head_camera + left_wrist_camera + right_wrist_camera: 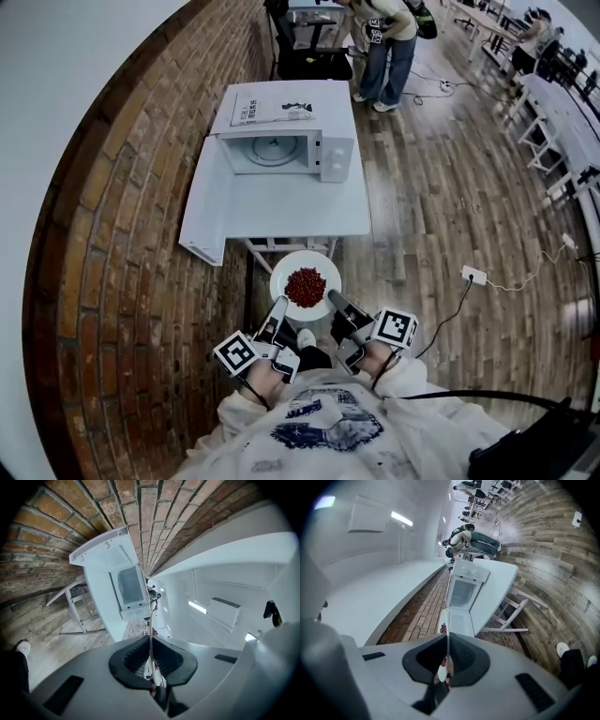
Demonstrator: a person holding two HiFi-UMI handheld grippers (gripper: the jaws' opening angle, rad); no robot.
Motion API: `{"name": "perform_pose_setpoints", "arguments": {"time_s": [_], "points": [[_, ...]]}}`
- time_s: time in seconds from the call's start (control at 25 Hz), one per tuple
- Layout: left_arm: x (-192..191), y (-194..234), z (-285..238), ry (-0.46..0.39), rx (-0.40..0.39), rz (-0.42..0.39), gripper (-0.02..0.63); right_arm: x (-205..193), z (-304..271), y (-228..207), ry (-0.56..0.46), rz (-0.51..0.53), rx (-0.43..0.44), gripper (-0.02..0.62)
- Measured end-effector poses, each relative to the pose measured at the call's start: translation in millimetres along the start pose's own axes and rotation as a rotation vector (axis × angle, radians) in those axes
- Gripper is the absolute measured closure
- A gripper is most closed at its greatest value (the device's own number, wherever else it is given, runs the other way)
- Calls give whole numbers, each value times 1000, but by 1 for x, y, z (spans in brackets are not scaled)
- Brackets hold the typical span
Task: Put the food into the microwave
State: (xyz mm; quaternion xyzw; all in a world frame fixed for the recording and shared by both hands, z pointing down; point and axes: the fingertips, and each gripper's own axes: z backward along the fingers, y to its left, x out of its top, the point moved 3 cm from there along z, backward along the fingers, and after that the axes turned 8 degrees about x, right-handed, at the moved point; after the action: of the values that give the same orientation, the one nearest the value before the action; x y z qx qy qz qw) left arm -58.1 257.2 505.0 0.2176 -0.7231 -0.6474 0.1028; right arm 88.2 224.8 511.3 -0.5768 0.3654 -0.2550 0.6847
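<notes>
A white plate (305, 274) with a heap of small red food (306, 286) hangs level in front of me, just short of the white table (300, 211). My left gripper (278, 307) is shut on the plate's left rim, and my right gripper (334, 300) is shut on its right rim. In the left gripper view the rim (151, 630) shows as a thin white edge pinched in the gripper (152, 667). The right gripper (446, 665) pinches the rim (448, 639) the same way. The white microwave (286, 152) stands on the table, its door (200, 202) swung open to the left and its cavity empty.
A brick wall (122, 234) runs along the left. Papers (267, 111) lie on top of the microwave. A person (384, 47) stands behind the table. A power strip (473, 275) and cables lie on the wooden floor at right. More white tables (562, 122) line the far right.
</notes>
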Motion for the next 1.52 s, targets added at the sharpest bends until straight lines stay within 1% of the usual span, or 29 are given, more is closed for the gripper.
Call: {"name": "perform_pose_setpoints", "arguments": {"time_s": [0.12,0.16,0.28,0.32,0.4,0.48,0.6,0.76,0.84,1.0,1.04,1.12,1.24,1.32,1.36,1.48,1.52], "points": [[23,-2,-14,14,-16,6,588,8,-23,-2,-13,3,-15,571],[30,-1,-18,21,-11,-5,586,10,-30,-3,-18,6,-19,571],[53,11,-24,47,37,-81,588,14,-50,-3,-35,11,-15,571],[59,11,-27,50,33,-81,588,15,-55,-3,-40,11,-15,571],[67,2,-35,52,-11,-36,588,17,-65,-5,-53,11,-22,571],[72,-2,-39,52,-28,0,586,19,-71,-6,-59,10,-32,571],[81,0,-41,60,-18,-36,588,20,-79,-6,-58,20,-31,571],[86,2,-49,66,-37,8,588,21,-85,-10,-76,-2,-36,571],[89,3,-50,69,-22,-12,588,22,-89,-12,-74,-4,-38,571],[101,8,-58,69,9,-92,587,29,-97,-17,-67,-5,-51,571],[102,8,-62,68,10,-90,586,32,-99,-18,-66,-4,-50,571],[105,7,-70,65,7,-63,588,40,-105,-21,-64,-4,-51,571],[112,5,-83,62,23,-78,588,51,-115,-27,-59,-17,-55,571],[116,5,-94,56,14,-40,586,61,-122,-31,-51,-15,-59,571],[119,5,-100,52,12,-34,586,67,-127,-32,-46,-14,-58,571],[131,5,-118,36,29,-72,587,85,-144,-35,-32,-15,-42,571],[135,5,-124,29,31,-68,588,91,-149,-36,-27,-15,-38,571]]}}
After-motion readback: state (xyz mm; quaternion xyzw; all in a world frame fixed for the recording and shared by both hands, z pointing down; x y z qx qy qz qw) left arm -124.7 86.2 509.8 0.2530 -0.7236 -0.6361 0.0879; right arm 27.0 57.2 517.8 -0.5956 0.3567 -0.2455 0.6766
